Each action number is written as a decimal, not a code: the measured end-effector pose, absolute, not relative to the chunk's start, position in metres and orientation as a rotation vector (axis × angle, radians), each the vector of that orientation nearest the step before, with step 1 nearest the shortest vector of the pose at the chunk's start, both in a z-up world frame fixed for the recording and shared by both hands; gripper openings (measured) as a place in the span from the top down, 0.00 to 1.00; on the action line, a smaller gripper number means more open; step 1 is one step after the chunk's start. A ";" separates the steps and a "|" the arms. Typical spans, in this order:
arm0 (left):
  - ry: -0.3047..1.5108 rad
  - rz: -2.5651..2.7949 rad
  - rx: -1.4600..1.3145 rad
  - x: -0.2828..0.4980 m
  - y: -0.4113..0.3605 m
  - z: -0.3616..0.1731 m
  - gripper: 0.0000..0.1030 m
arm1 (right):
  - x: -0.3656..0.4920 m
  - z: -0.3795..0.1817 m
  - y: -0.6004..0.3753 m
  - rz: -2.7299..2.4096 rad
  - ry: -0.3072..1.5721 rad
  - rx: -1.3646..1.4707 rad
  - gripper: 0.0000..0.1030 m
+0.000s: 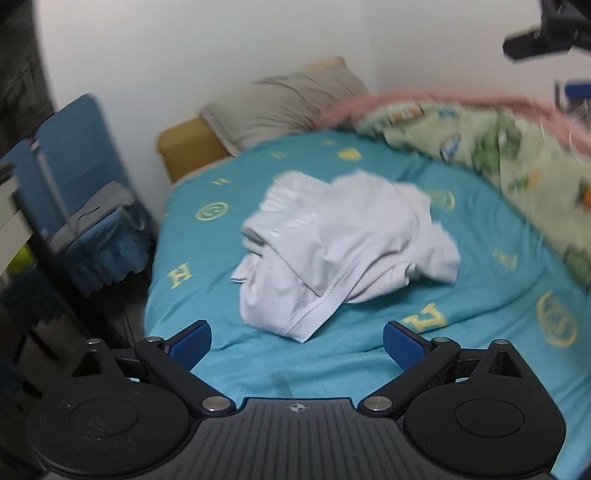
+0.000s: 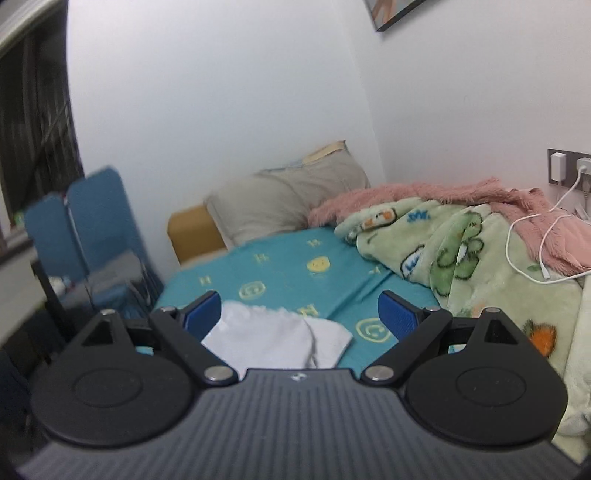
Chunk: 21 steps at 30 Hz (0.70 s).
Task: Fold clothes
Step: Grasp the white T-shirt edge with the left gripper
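Observation:
A crumpled white garment (image 1: 340,243) lies in a loose heap on the teal bed sheet (image 1: 229,354), near the middle of the bed. My left gripper (image 1: 297,343) hovers above the sheet just short of the garment's near hem, open with nothing between its blue pads. In the right wrist view the same white garment (image 2: 277,336) shows low in the frame, partly hidden by the tool body. My right gripper (image 2: 299,314) is held higher over it, open and empty. Part of that right gripper's black body (image 1: 550,29) appears at the top right of the left wrist view.
A green patterned blanket (image 2: 461,266) and a pink fleece (image 2: 424,195) are bunched along the wall on the right. A grey pillow (image 2: 291,199) lies at the head of the bed. A blue chair (image 1: 77,155) stands left of the bed. A white charging cable (image 2: 532,236) trails over the blankets.

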<state>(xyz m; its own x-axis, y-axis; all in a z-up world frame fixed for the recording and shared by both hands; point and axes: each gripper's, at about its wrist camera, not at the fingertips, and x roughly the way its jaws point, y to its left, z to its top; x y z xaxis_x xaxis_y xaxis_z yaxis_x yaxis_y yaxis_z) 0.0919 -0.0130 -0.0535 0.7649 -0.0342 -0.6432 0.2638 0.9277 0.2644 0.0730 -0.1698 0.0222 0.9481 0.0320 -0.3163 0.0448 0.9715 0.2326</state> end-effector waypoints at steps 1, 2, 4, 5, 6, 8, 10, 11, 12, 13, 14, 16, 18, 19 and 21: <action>0.696 -0.172 0.367 0.102 -0.014 -0.062 0.08 | 0.077 0.016 -0.169 -0.001 0.338 0.242 0.09; 0.707 -0.178 0.372 0.111 -0.014 -0.071 0.09 | 0.080 0.010 -0.168 0.005 0.352 0.244 0.09; 0.721 -0.179 0.377 0.126 -0.013 -0.088 0.12 | 0.088 -0.002 -0.165 0.016 0.381 0.247 0.09; 0.725 -0.181 0.384 0.133 -0.012 -0.096 0.13 | 0.091 -0.008 -0.164 0.022 0.395 0.249 0.09; 0.729 -0.185 0.398 0.139 -0.012 -0.104 0.15 | 0.095 -0.014 -0.163 0.027 0.409 0.251 0.09; 0.738 -0.193 0.433 0.151 -0.013 -0.120 0.19 | 0.102 -0.026 -0.161 0.038 0.437 0.254 0.09; 0.734 -0.196 0.459 0.162 -0.014 -0.134 0.23 | 0.109 -0.038 -0.159 0.050 0.465 0.258 0.10; 0.728 -0.200 0.467 0.165 -0.013 -0.139 0.23 | 0.113 -0.044 -0.158 0.055 0.479 0.260 0.10; 0.722 -0.205 0.472 0.169 -0.013 -0.142 0.25 | 0.116 -0.048 -0.156 0.058 0.487 0.257 0.09; 0.716 -0.210 0.478 0.172 -0.012 -0.145 0.26 | 0.119 -0.052 -0.155 0.059 0.493 0.253 0.09; 0.710 -0.215 0.483 0.175 -0.012 -0.148 0.26 | 0.121 -0.055 -0.153 0.061 0.499 0.249 0.09; 0.698 -0.224 0.494 0.182 -0.011 -0.155 0.27 | 0.127 -0.062 -0.150 0.063 0.512 0.241 0.09; 0.707 -0.216 0.459 0.190 -0.005 -0.154 0.37 | 0.132 -0.069 -0.147 0.066 0.524 0.234 0.09; 0.710 -0.205 0.436 0.194 -0.002 -0.152 0.47 | 0.134 -0.072 -0.146 0.068 0.530 0.230 0.09; 0.696 -0.183 0.391 0.198 0.006 -0.145 0.63 | 0.137 -0.075 -0.146 0.067 0.528 0.225 0.09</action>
<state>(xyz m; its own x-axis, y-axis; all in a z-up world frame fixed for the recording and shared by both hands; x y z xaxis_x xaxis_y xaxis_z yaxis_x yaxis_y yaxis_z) 0.1980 0.0056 -0.1446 0.7554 -0.0349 -0.6544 0.2921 0.9118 0.2885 0.1373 -0.1458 -0.0746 0.8621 0.1214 -0.4920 -0.0057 0.9732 0.2301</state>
